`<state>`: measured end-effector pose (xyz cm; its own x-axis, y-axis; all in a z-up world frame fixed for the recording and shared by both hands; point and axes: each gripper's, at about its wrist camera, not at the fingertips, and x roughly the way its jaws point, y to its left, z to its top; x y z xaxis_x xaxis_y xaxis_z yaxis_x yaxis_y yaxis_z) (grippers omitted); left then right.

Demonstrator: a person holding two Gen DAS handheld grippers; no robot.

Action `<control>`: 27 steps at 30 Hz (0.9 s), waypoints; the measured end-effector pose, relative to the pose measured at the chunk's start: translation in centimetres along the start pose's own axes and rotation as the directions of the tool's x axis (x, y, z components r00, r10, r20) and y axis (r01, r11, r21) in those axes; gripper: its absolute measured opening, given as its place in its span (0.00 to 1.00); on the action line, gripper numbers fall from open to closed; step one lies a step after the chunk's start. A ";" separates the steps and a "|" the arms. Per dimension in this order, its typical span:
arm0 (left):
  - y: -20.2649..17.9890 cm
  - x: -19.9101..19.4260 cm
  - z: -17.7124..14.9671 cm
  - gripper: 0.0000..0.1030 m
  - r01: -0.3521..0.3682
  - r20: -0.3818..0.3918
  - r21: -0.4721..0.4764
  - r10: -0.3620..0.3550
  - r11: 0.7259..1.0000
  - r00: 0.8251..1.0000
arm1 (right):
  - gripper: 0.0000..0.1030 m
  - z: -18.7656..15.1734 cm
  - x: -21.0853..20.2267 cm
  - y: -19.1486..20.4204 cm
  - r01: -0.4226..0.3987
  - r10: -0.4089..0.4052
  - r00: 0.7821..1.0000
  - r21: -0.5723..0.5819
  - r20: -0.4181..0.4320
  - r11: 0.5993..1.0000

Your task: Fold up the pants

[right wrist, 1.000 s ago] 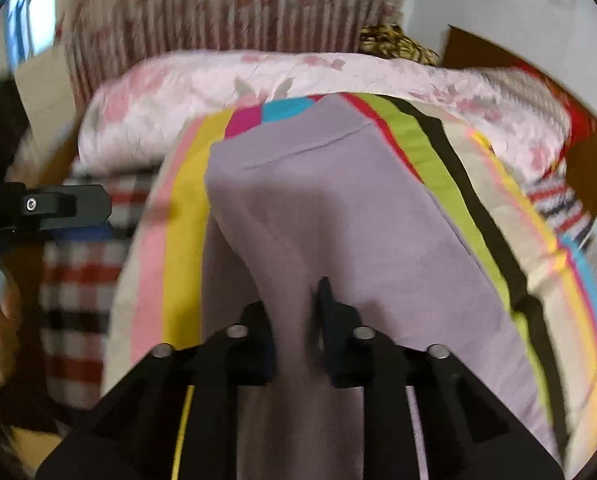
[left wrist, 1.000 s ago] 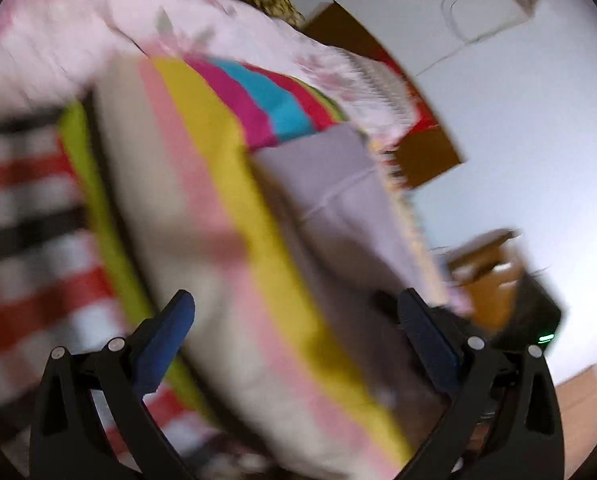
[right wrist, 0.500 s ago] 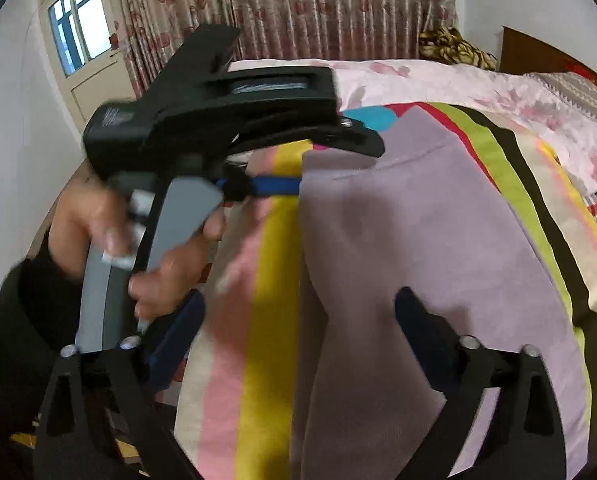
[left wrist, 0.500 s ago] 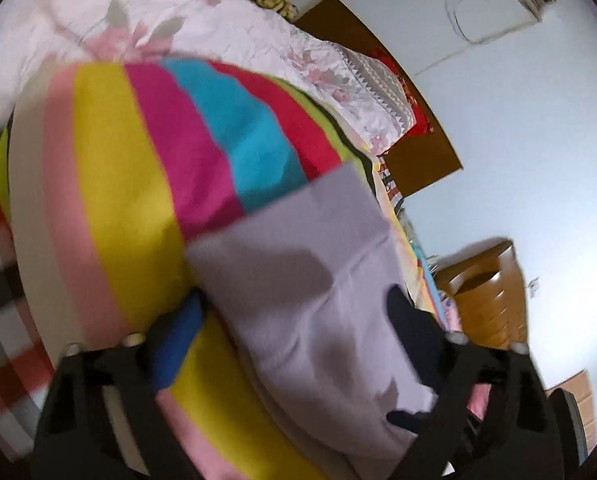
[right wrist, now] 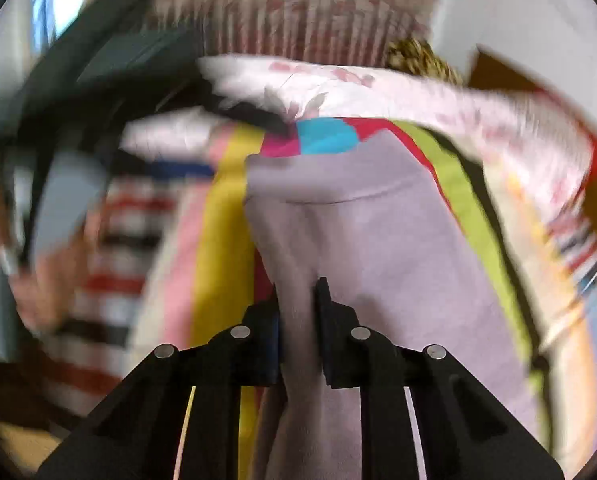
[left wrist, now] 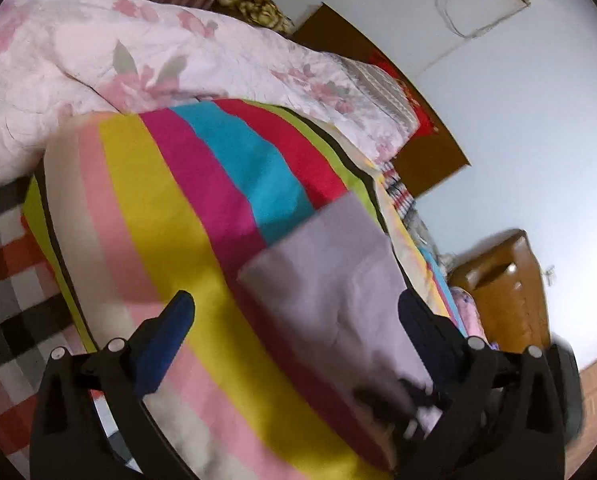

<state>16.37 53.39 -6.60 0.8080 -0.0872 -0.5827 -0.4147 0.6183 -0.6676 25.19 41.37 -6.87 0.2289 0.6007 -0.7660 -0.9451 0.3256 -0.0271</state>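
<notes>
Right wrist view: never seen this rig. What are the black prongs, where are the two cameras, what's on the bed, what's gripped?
No robot: a person holds a two-finger gripper in each hand, each with a fisheye camera looking along its fingers. In the right wrist view, the right gripper is shut on a fold of the lilac pants. The left gripper is open, holding nothing, above the same pants. They lie on a striped blanket, with a pink floral quilt beyond.
</notes>
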 end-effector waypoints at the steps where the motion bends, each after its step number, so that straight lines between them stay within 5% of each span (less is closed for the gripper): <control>1: -0.1 0.2 -0.5 0.98 0.036 -0.023 0.002 -0.036 0.999 0.999 | 0.15 0.0 0.0 -0.8 -0.034 0.034 0.999 0.040 0.007 0.999; 5: -1.1 3.0 -1.3 0.98 0.113 -0.096 0.003 -0.112 0.994 0.989 | 0.16 0.4 0.6 -1.4 -0.087 0.087 0.996 0.089 0.007 0.992; 6: -1.5 4.0 -1.2 0.91 0.135 -0.103 -0.006 -0.135 0.991 0.986 | 0.21 0.1 0.4 -1.1 -0.089 0.089 0.996 0.086 0.003 0.992; 8: -1.9 6.0 -0.6 0.68 0.122 -0.094 -0.007 -0.122 0.992 0.988 | 0.32 0.1 0.3 -0.7 -0.120 0.121 0.993 0.082 -0.006 0.989; 9: -1.8 6.5 -0.4 0.38 0.086 -0.079 -0.002 -0.086 0.996 0.993 | 0.61 0.2 0.0 -0.5 -0.150 0.151 0.988 0.087 -0.016 0.985; 10: -1.4 7.0 -0.3 0.25 0.068 -0.075 -0.014 -0.069 0.998 0.995 | 0.75 0.1 -0.8 -0.4 -0.176 0.177 0.984 0.086 -0.011 0.981; 11: -0.4 7.4 -0.1 0.24 0.117 -0.075 -0.061 -0.121 0.991 0.990 | 0.79 -0.2 -2.2 -0.5 -0.184 0.182 0.983 0.076 0.034 0.980; 13: 0.6 7.4 0.0 0.21 0.166 -0.077 -0.090 -0.173 0.982 0.982 | 0.70 -0.5 -4.5 -1.0 -0.118 0.113 0.990 0.065 0.082 0.991; 15: 0.9 7.2 -0.1 0.21 0.179 -0.075 -0.066 -0.184 0.982 0.980 | 0.52 -0.6 -4.6 -2.5 -0.039 0.032 0.998 0.133 0.050 0.990; 17: 1.2 7.3 0.0 0.21 0.190 -0.072 -0.077 -0.195 0.979 0.978 | 0.50 -0.9 -3.4 -3.4 0.041 -0.042 0.999 0.185 -0.001 0.982; 20: 1.4 7.6 0.1 0.24 0.198 -0.071 -0.098 -0.205 0.975 0.976 | 0.51 -2.0 -0.6 -0.8 0.050 -0.041 0.993 0.078 -0.109 0.996; 22: 1.2 7.7 0.0 0.24 0.186 -0.074 -0.092 -0.193 0.978 0.978 | 0.50 -2.4 -0.4 1.8 0.137 -0.143 0.984 -0.061 -0.111 0.989; 25: 1.1 7.6 -0.2 0.24 0.184 -0.081 -0.102 -0.192 0.978 0.978 | 0.53 -2.1 -2.9 1.8 0.139 -0.140 0.988 -0.012 -0.069 0.990; 27: 1.0 7.6 -0.2 0.25 0.170 -0.079 -0.109 -0.179 0.980 0.981 | 0.67 -2.0 -4.8 1.9 0.133 -0.133 0.991 0.032 -0.007 0.991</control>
<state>22.06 53.19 -11.79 0.8332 -0.2581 -0.4890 -0.3146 0.5060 -0.8031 21.87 37.62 -4.50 0.3509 0.5469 -0.7601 -0.8984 0.4256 -0.1086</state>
